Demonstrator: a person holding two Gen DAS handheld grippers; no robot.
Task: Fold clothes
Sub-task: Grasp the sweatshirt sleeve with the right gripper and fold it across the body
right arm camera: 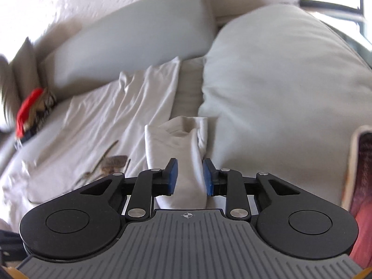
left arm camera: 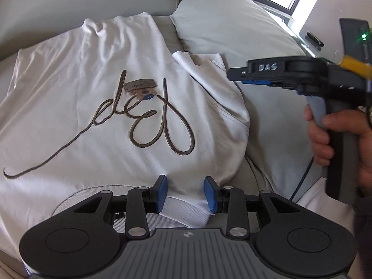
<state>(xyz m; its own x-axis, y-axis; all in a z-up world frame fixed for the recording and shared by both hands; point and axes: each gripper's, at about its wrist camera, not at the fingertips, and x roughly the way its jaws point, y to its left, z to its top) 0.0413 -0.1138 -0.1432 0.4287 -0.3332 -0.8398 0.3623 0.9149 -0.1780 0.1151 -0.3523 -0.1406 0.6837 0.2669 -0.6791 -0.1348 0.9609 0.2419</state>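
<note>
Shirt: lay flat on sofa, sleeve folded inward. Left gripper: I held it unclenched over the collar. Right gripper: unclenched, straddling sleeve. Step: side folds. Next, I judged: grip, fold across.

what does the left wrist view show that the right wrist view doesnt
Only the left wrist view: the right gripper from outside with the hand on its handle, the full looping script on the shirt, and the ribbed collar between the left gripper pads.

Only the right wrist view: a red item at the far left and the sleeve between its own pads.

Both: the white shirt, grey pillow and sofa back.
</note>
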